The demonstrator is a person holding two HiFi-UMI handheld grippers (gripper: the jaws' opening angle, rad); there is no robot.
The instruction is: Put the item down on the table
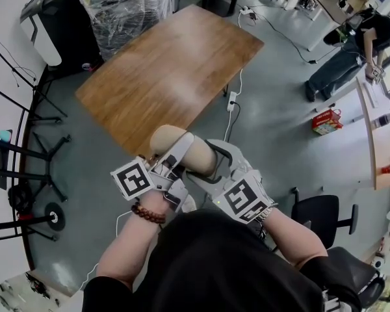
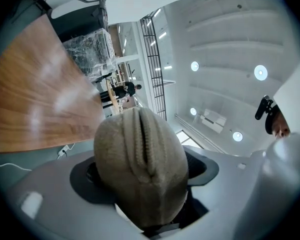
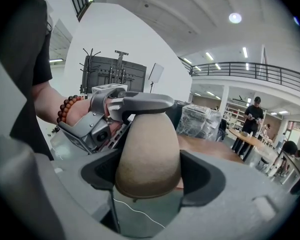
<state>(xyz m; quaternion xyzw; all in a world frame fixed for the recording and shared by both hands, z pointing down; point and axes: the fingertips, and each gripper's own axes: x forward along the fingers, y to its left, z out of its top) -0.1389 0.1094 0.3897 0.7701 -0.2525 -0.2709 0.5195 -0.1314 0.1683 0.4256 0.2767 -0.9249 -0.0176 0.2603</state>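
A tan, soft, rounded item (image 1: 200,160) with a stitched seam along it hangs in the air over the grey floor, just short of the wooden table's (image 1: 175,64) near corner. My left gripper (image 1: 171,155) is shut on one end of it and my right gripper (image 1: 209,166) on the other. The left gripper view has the item (image 2: 142,169) filling the gap between the left gripper's (image 2: 142,186) jaws, with the table (image 2: 30,109) behind. In the right gripper view the item (image 3: 147,154) sits between the right gripper's (image 3: 150,179) pads, and the left gripper (image 3: 135,104) clamps its far end.
A plastic-wrapped cart (image 1: 123,8) stands beyond the table's far left corner. Black stands (image 1: 26,155) line the left side. A power strip with its cable (image 1: 232,101) lies by the table's right edge. An office chair (image 1: 322,213) is at my right, and a person (image 1: 351,44) works further off.
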